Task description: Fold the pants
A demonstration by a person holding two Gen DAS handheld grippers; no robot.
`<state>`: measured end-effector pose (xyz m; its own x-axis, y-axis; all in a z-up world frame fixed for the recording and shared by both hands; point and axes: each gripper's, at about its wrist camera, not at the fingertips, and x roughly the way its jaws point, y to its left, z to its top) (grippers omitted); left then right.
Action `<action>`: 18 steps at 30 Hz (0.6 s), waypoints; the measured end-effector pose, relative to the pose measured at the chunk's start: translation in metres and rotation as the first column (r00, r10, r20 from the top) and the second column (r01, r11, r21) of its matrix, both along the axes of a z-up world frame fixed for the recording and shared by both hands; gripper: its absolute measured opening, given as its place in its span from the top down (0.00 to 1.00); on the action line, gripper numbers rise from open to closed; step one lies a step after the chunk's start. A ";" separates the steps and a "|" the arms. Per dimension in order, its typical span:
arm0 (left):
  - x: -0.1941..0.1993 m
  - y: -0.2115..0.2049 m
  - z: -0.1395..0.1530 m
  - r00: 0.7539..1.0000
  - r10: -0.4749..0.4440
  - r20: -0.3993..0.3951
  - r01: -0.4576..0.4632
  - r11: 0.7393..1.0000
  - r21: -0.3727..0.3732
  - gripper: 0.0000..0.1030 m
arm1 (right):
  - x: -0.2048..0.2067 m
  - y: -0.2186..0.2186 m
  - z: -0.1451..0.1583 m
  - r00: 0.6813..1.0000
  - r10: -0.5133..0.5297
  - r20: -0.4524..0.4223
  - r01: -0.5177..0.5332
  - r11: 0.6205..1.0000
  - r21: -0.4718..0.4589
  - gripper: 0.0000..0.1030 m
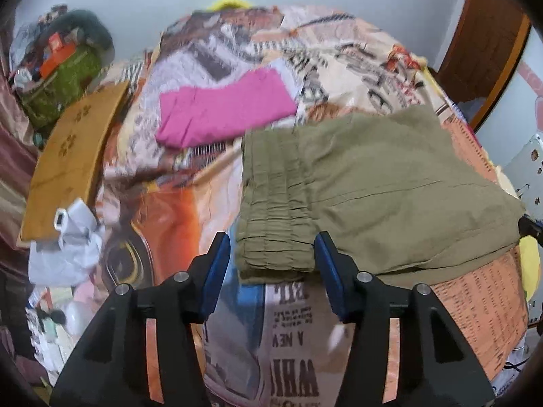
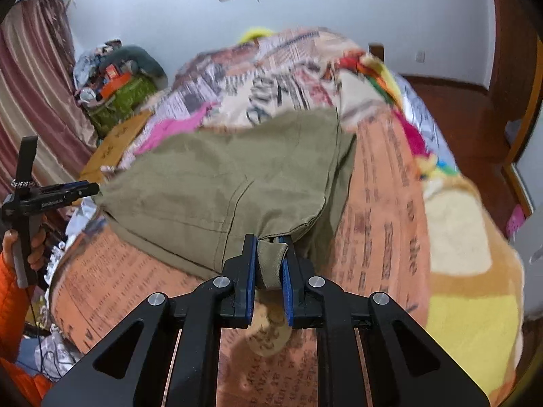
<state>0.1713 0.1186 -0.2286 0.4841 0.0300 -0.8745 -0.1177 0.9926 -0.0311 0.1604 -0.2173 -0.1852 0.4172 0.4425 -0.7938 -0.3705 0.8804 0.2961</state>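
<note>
Olive green pants [image 1: 390, 183] lie folded on a bed with a newspaper-print cover [image 1: 295, 339]. My left gripper [image 1: 273, 261] straddles the near corner of the gathered waistband. Its jaws stand apart, and a gap shows between the left pad and the cloth. In the right wrist view the pants [image 2: 220, 176] spread out ahead. My right gripper [image 2: 269, 264] is shut on a bunched fold at their near edge. The left gripper [image 2: 93, 190] shows at the far left, at the pants' other end, held by a hand in an orange sleeve.
A folded pink garment [image 1: 224, 112] lies further up the bed. A cardboard sheet [image 1: 71, 156], crumpled white wrapping [image 1: 68, 247] and a full green bag [image 1: 64, 78] sit on the left. A yellow and beige blanket [image 2: 468, 271] covers the right side. A wooden door [image 1: 485, 34] stands beyond.
</note>
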 end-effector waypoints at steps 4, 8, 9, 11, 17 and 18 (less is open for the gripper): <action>-0.004 0.001 -0.015 1.000 0.004 -0.007 -0.004 1.000 -0.006 0.47 | -0.005 -0.001 -0.005 1.000 -0.004 -0.014 0.004 1.000 0.006 0.86; -0.009 -0.003 -0.013 1.000 0.001 0.005 -0.001 1.000 0.031 0.47 | -0.008 -0.003 0.008 1.000 -0.010 0.008 0.010 0.999 -0.037 0.81; -0.010 -0.002 -0.010 1.000 0.007 0.010 -0.007 0.999 0.033 0.47 | -0.009 -0.004 0.012 1.000 -0.014 0.016 0.015 0.999 -0.050 0.78; -0.011 0.001 -0.002 0.999 0.025 0.023 -0.025 0.999 0.028 0.45 | -0.009 -0.007 0.021 0.999 -0.022 0.037 0.024 0.998 -0.053 0.77; -0.015 0.007 0.040 0.987 0.043 0.152 -0.055 0.996 0.075 0.20 | -0.004 -0.009 0.052 0.993 -0.037 0.113 0.039 0.999 -0.019 0.64; -0.014 0.005 0.045 0.985 0.036 0.166 -0.049 0.996 0.076 0.19 | -0.003 -0.005 0.056 0.992 -0.027 0.124 0.029 0.999 -0.016 0.64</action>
